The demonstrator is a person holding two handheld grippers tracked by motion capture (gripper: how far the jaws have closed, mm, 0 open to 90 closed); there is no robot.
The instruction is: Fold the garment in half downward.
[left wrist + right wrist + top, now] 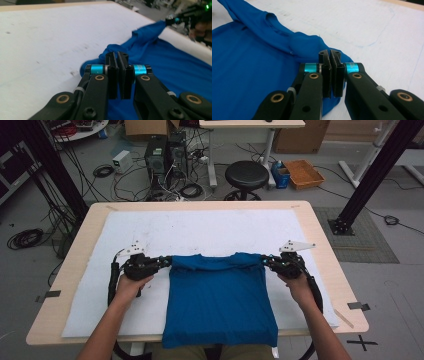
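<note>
A blue T-shirt (220, 300) lies on the white mat (200, 227), its lower end hanging over the table's near edge. My left gripper (167, 261) is at its top left corner and my right gripper (265, 261) at its top right corner. In the left gripper view the jaws of the left gripper (117, 53) are pressed together at a bunched edge of the shirt (175, 67). Farther off, the cloth rises to the right gripper (172, 19). In the right gripper view the right gripper (329, 52) is shut at the shirt's folded edge (307, 45), near the collar (274, 22).
The mat covers most of the wooden table (325, 250). Bare mat lies beyond the shirt and on both sides of it. Behind the table stand a black stool (246, 175), computer cases (162, 155), floor cables and a cardboard tray (303, 173).
</note>
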